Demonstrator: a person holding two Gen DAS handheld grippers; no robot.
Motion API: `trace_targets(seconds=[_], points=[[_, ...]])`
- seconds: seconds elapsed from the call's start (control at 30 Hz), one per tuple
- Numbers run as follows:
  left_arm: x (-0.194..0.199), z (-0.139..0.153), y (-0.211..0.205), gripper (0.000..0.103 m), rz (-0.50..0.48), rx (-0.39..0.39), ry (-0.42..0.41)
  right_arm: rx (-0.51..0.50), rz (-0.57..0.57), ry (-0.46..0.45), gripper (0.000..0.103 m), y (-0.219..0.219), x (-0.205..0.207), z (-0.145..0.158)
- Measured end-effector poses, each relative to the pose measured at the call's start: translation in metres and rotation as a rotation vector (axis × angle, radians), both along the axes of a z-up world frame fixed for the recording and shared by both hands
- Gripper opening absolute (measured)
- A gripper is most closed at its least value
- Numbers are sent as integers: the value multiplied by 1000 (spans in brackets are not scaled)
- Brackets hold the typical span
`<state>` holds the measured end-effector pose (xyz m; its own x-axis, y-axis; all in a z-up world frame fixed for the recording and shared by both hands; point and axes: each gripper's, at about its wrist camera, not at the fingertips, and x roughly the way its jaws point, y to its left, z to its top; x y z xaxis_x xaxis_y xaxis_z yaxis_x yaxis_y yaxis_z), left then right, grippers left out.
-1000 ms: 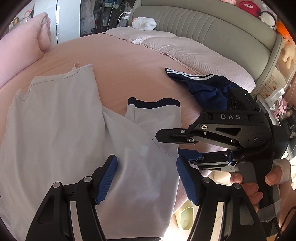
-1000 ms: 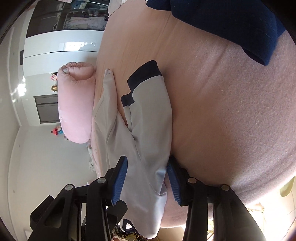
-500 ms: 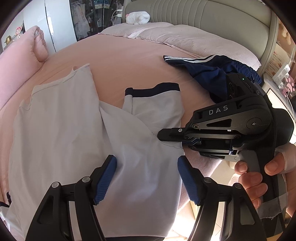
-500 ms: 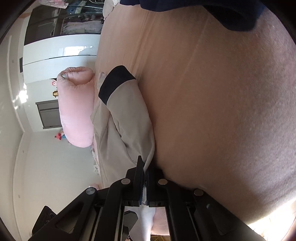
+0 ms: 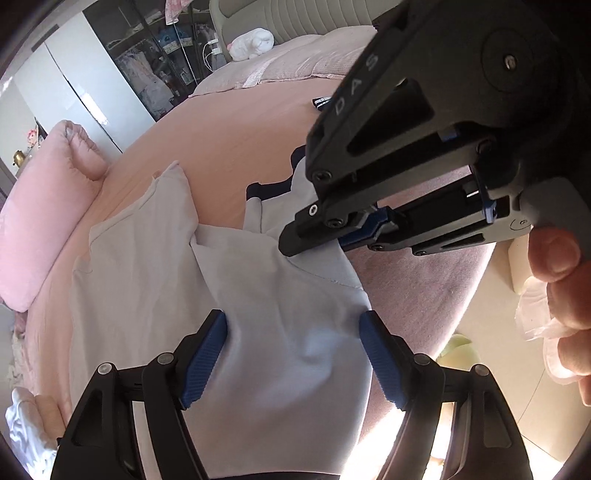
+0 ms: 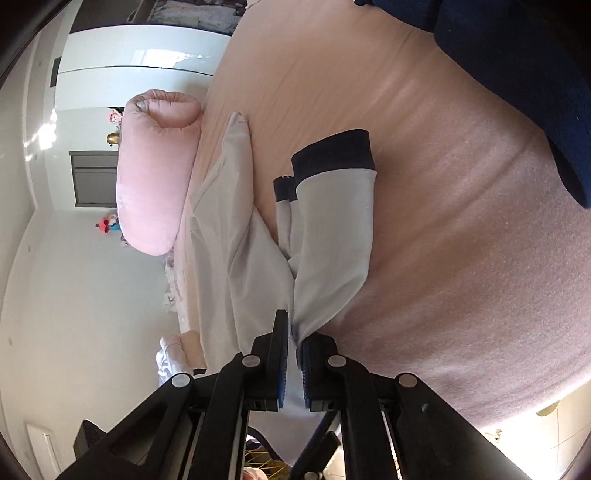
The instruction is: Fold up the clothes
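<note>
Home bedroom: pink-sheeted bed (image 5: 258, 110), padded headboard (image 5: 295, 18), wardrobe (image 5: 74, 85), plush toy (image 5: 251, 38).

Pink bolster pillow (image 5: 48, 210), white plush toy (image 5: 251, 43), padded headboard (image 5: 295, 14), white wardrobe (image 6: 140, 51)

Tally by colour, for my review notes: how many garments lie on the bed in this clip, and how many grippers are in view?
Grey garments: 1, the grey shirt
Navy garments: 1, the navy garment
Grippers: 2, the left gripper and the right gripper
Total: 4
</note>
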<state>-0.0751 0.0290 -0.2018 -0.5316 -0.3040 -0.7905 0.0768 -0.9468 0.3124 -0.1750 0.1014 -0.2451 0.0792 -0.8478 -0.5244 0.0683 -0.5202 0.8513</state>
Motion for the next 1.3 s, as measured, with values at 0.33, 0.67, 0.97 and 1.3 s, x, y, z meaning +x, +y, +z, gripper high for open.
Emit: trace_targets(seconds=[0.33,0.67,0.97,1.3], points=[[0,-1,4,73,15,-69,43,-101,-41,-109,5,19,0,-7],[7,-1,29,73,-29,-173,43,-112,-13,-105,6,21,-4,4],[-3,-5,25,73,11,-135,33,-78,6,-101,6,29,-8,5],[-30,-17,13,73,70,-103,68,20,45,-56,6,29,-5,13]])
